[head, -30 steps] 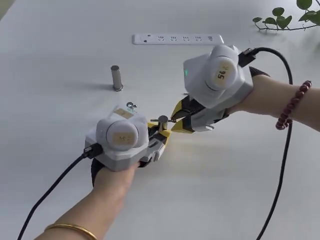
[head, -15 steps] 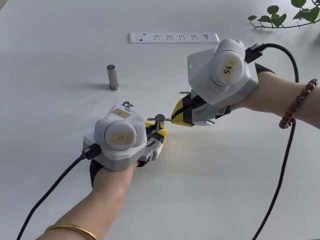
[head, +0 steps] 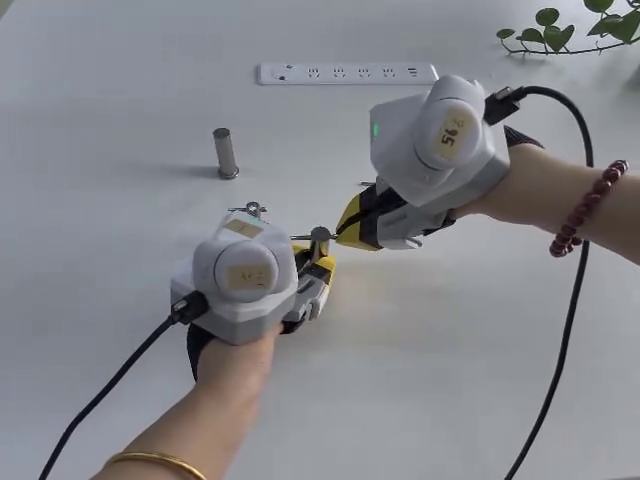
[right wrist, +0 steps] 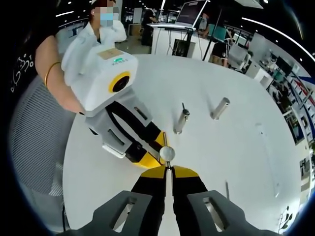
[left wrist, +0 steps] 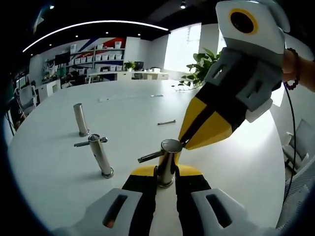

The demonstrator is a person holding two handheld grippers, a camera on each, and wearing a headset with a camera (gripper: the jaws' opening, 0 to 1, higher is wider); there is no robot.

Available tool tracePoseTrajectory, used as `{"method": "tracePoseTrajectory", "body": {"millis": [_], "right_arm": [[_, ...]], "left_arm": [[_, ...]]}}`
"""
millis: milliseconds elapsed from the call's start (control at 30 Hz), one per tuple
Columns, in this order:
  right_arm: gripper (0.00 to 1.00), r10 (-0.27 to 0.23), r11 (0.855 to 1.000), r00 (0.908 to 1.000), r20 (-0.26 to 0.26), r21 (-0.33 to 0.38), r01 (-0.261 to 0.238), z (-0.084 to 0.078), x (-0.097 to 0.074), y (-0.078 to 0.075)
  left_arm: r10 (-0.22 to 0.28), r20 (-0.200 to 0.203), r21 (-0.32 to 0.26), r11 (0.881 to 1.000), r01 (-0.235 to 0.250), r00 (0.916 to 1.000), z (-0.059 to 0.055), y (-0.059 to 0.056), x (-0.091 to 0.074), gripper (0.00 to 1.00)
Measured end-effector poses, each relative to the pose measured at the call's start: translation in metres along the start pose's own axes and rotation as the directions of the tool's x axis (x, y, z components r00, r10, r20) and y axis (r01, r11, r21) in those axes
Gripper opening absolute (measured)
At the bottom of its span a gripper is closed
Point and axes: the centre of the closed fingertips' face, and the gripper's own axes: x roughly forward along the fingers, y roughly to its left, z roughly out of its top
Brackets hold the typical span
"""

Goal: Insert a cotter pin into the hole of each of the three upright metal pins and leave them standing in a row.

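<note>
On the white table (head: 450, 380), your left gripper (head: 318, 268) sits low on the near side. Its jaws are clamped on the lower shaft of an upright metal pin (left wrist: 167, 160), whose base is on the table. Your right gripper (head: 345, 232) comes in from the right, tips right at that pin's head, jaws pressed together on the end of a cotter pin (left wrist: 150, 156). The cotter pin runs through the head hole and its free end pokes out the far side.

A power strip (head: 347, 73) lies along the far side and a plant (head: 570, 30) is in the far right corner. A plain metal pin (head: 226, 153) stands upright, well apart, far-left. A second metal pin (left wrist: 101, 156) stands just beside your left gripper with a fitted cotter pin (left wrist: 81, 143) through its top. A loose cotter pin (left wrist: 166, 122) lies flat farther out.
</note>
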Motion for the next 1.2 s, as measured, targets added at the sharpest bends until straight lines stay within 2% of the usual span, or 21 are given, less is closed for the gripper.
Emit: {"method": "tracePoseTrajectory", "body": {"millis": [700, 867, 967, 1200], "right_arm": [[0.00, -0.001, 1.000, 1.0000, 0.000, -0.015, 0.001, -0.0012, 0.0043, -0.0043], [0.00, -0.001, 1.000, 1.0000, 0.009, 0.001, 0.001, -0.0014, 0.0056, -0.0045], [0.11, 0.005, 1.000, 1.0000, 0.001, 0.008, -0.005, -0.0034, 0.0073, -0.0029], [0.12, -0.002, 0.999, 0.9995, 0.032, 0.054, 0.000, 0.0014, 0.0046, -0.0021]], "left_arm": [[0.013, -0.004, -0.005, 1.000, -0.013, 0.9999, -0.0008, 0.0012, 0.0017, 0.12], [0.014, -0.008, -0.015, 1.000, -0.014, 0.9999, -0.0009, 0.0013, 0.0018, 0.12], [0.017, -0.014, -0.011, 1.000, -0.017, 0.9998, -0.0009, 0.0015, 0.0022, 0.13], [0.013, -0.025, -0.013, 1.000, -0.014, 0.9996, -0.0012, 0.0014, 0.0018, 0.13]]}}
